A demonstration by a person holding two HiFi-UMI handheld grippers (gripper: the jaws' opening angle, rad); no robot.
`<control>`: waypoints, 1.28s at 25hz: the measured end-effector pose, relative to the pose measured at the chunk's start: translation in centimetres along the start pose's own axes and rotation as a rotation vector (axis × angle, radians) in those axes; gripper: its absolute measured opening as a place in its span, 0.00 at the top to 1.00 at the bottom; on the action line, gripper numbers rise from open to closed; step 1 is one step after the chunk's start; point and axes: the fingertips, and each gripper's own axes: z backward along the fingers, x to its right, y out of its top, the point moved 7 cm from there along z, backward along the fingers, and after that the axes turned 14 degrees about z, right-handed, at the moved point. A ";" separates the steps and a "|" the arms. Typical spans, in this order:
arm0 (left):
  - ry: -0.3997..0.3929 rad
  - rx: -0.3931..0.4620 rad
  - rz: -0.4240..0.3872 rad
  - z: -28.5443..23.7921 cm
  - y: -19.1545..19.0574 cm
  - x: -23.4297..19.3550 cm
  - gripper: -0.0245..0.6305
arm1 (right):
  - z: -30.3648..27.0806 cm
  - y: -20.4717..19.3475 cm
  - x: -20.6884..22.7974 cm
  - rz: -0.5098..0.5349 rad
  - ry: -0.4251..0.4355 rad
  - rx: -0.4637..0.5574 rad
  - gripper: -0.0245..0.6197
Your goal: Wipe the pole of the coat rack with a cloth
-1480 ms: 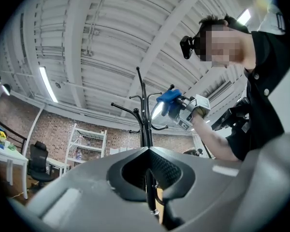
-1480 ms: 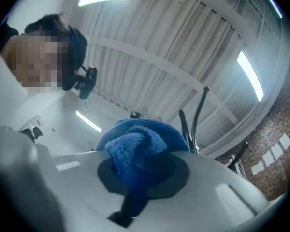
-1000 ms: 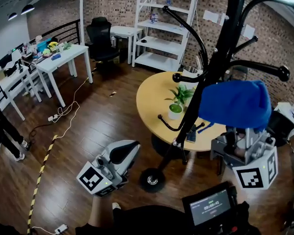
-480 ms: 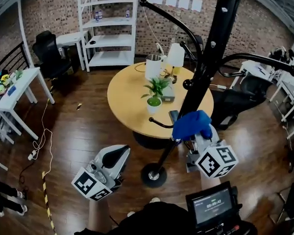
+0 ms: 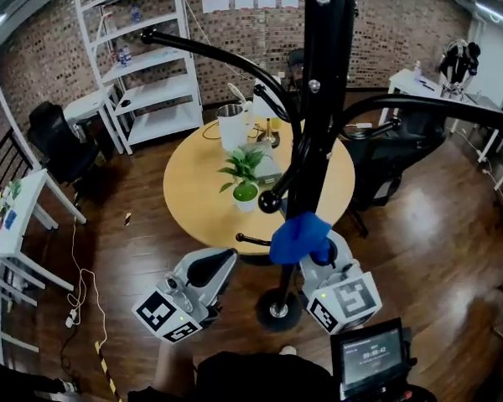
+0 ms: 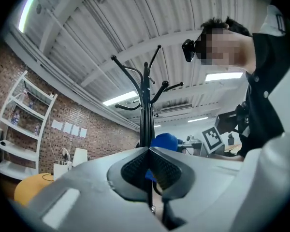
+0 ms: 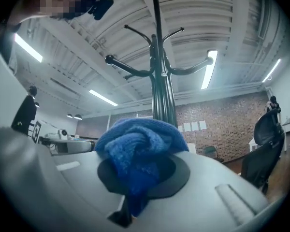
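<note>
A tall black coat rack stands on a dark wooden floor, its pole (image 5: 318, 115) glossy, straight and round, with curved arms ending in knobs branching off it, and a round base (image 5: 278, 310) at the foot. A bright blue cloth (image 5: 298, 237), thick, knitted-looking and bunched into a soft wad, sits low on the pole, a little above the base and pressed against its near side. The right gripper (image 5: 316, 256) is clamped on this cloth: in the right gripper view the blue folds (image 7: 140, 149) bulge up out of the closed jaws, with the dark pole (image 7: 162, 91) rising directly behind them. The left gripper (image 5: 213, 266) is held just left of the base, apart from the pole. In the left gripper view its two dark ribbed pads (image 6: 135, 168) meet with nothing between them, and the pole (image 6: 145, 110) shows beyond. Behind the rack is a round yellow table (image 5: 193, 208) holding a small potted plant (image 5: 245, 182).
</note>
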 end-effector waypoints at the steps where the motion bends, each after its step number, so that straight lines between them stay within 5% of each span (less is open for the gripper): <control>1: -0.037 -0.011 -0.001 -0.8 0.0 -0.4 0.97 | 0.0 -0.5 0.0 0.005 -0.016 -0.009 0.93; 7: -0.295 -0.064 0.032 -3.5 -0.3 -4.1 0.97 | -0.9 -2.6 -0.8 0.059 -0.252 -0.079 0.93; 16: -0.540 -0.117 0.141 -4.0 -0.3 -9.9 0.97 | -2.9 -4.5 -2.6 0.073 -0.542 -0.187 0.93; 23: -0.577 -0.109 0.148 -3.8 0.5 -9.7 0.97 | -2.7 -5.0 -3.0 0.026 -0.563 -0.231 0.93; 32: -0.574 -0.064 0.111 -3.8 2.2 -9.4 0.97 | -3.9 4.3 -0.3 0.098 -0.550 -0.021 0.93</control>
